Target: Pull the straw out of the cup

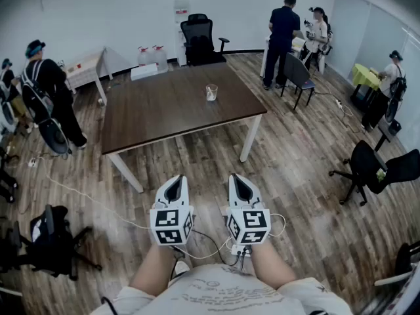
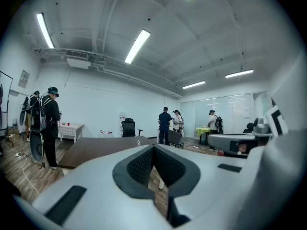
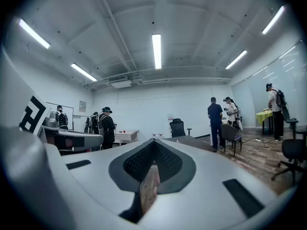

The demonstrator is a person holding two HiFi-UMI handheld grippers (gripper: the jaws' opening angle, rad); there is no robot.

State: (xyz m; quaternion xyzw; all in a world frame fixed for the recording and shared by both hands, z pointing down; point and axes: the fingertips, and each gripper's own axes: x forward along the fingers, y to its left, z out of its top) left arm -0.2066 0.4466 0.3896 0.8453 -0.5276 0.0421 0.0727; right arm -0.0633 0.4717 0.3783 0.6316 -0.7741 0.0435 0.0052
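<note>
A clear cup (image 1: pixel 211 92) stands upright near the middle of the dark brown table (image 1: pixel 151 110), far ahead of me; a straw in it is too small to make out. Both grippers are held close to my body over the wooden floor, well short of the table. The left gripper (image 1: pixel 174 184) (image 2: pixel 153 147) is shut with nothing in it. The right gripper (image 1: pixel 237 181) (image 3: pixel 153 143) is also shut and holds nothing. In the left gripper view the cup (image 2: pixel 138 143) is a tiny shape on the tabletop just above the jaw tips.
A black office chair (image 1: pixel 199 39) stands behind the table. Several people stand around the room: one at the left (image 1: pixel 51 94), two at the back right (image 1: pixel 282 38). More chairs (image 1: pixel 375 170) are at the right, and cables (image 1: pixel 79 195) run across the floor.
</note>
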